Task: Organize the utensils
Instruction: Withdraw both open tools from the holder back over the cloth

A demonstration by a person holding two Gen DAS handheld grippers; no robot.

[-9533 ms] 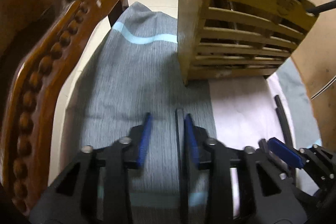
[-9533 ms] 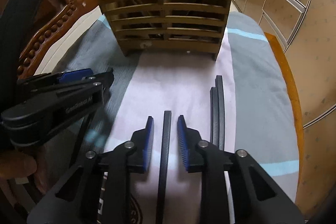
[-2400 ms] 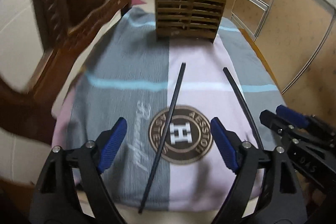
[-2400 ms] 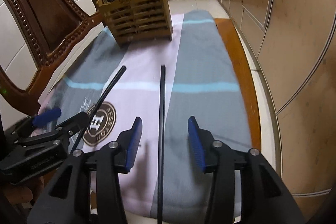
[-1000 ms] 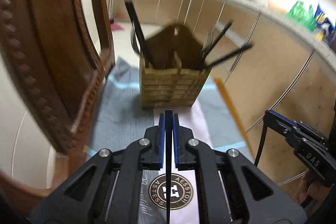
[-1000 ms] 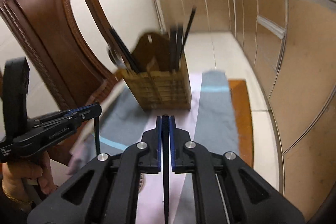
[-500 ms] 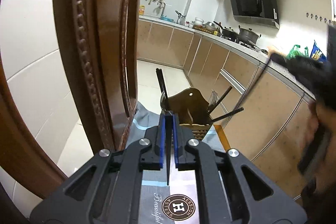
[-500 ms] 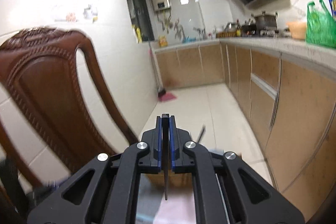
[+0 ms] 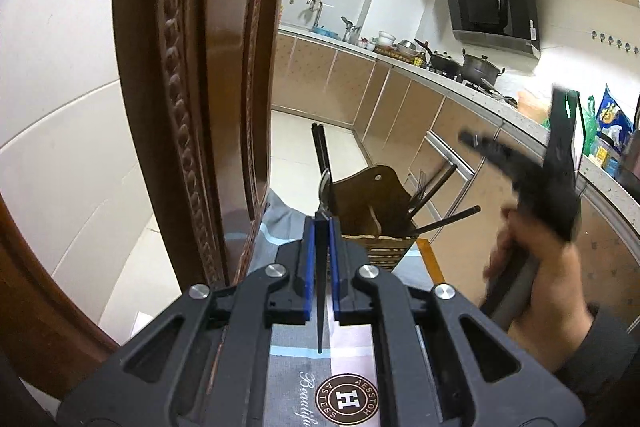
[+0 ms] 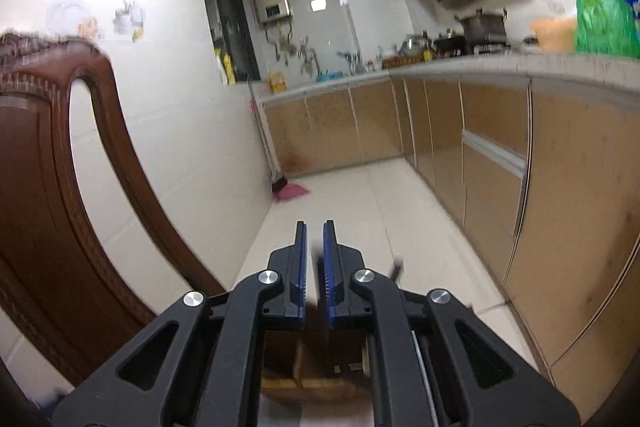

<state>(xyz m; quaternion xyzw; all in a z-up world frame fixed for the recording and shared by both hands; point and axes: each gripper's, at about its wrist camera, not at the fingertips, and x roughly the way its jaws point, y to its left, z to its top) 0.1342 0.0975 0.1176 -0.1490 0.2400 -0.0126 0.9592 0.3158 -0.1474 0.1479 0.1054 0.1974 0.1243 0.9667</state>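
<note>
My left gripper is shut on a black chopstick that hangs point down above the towel. The wooden utensil holder stands just beyond it, with dark chopsticks and a fork sticking out. My right gripper is raised directly over the holder. Its jaws stand slightly apart and no chopstick shows clearly between them; there is only a dark blur. In the left wrist view the right gripper is a blurred black shape held in a hand, above and right of the holder.
A carved brown chair back rises close on the left and also shows in the right wrist view. A grey and pink towel with a round logo covers the seat. Kitchen cabinets run along the right.
The right gripper's jaws have parted a little and the chopstick that it held is gone from between them. It has moved over the holder. The left gripper still holds its chopstick, raised.
</note>
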